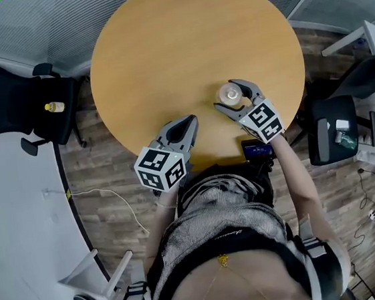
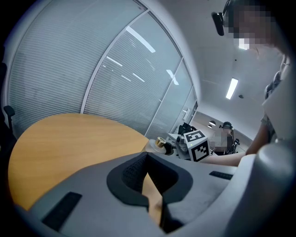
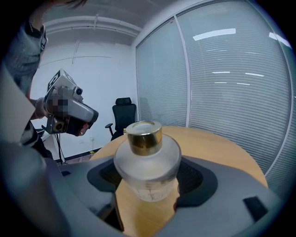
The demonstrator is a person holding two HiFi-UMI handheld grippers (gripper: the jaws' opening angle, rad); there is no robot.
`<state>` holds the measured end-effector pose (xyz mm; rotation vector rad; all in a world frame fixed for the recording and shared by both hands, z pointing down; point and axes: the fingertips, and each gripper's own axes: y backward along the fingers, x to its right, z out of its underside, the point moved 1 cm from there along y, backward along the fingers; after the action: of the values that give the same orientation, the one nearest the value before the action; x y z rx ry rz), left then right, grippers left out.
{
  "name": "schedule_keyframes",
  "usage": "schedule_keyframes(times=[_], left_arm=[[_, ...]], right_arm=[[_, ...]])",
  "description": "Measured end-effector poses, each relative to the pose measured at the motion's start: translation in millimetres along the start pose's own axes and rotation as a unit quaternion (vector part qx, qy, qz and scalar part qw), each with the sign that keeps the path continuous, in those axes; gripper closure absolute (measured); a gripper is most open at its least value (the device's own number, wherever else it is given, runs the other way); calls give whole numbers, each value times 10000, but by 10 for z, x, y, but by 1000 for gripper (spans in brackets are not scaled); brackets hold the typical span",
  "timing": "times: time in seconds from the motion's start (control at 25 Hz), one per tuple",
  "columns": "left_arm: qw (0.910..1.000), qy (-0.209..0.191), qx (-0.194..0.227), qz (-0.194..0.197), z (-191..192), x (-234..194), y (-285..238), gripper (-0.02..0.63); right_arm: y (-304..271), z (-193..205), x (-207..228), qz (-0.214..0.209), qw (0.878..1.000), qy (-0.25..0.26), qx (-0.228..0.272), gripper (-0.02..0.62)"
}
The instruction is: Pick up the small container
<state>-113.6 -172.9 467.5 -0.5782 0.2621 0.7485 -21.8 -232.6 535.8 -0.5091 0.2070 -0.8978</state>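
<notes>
The small container [image 1: 230, 95] is a frosted glass bottle with a gold cap, standing on the round wooden table [image 1: 181, 39] near its front right edge. My right gripper [image 1: 228, 95] encloses it, one finger on each side. In the right gripper view the container [image 3: 147, 159] fills the space between the jaws of the right gripper [image 3: 147, 162], and the pads [image 3: 192, 173] look pressed to its sides. My left gripper [image 1: 189, 120] hovers at the table's front edge, shut and holding nothing. In the left gripper view its jaws [image 2: 147, 158] meet, with the container [image 2: 162, 142] beyond.
A black office chair [image 1: 24, 107] carrying a small yellow-capped bottle [image 1: 53, 107] stands left of the table. Another chair [image 1: 333, 129] stands at the right. A dark phone-like device [image 1: 257, 149] lies at the table's front edge. A thin cable [image 1: 105, 192] runs over the wooden floor.
</notes>
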Motion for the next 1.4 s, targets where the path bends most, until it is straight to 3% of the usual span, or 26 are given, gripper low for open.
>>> schedule_keyframes(times=[0.68,1.4], left_arm=[[10000,-21,12,20,-5,22,-2,601],[9999,-63,-38,94,20,76,1,601]], right_arm=[[375,-584,-173,-122,9993,340,11,255],[672,-1228,-323,-168,9981,475,364,255]])
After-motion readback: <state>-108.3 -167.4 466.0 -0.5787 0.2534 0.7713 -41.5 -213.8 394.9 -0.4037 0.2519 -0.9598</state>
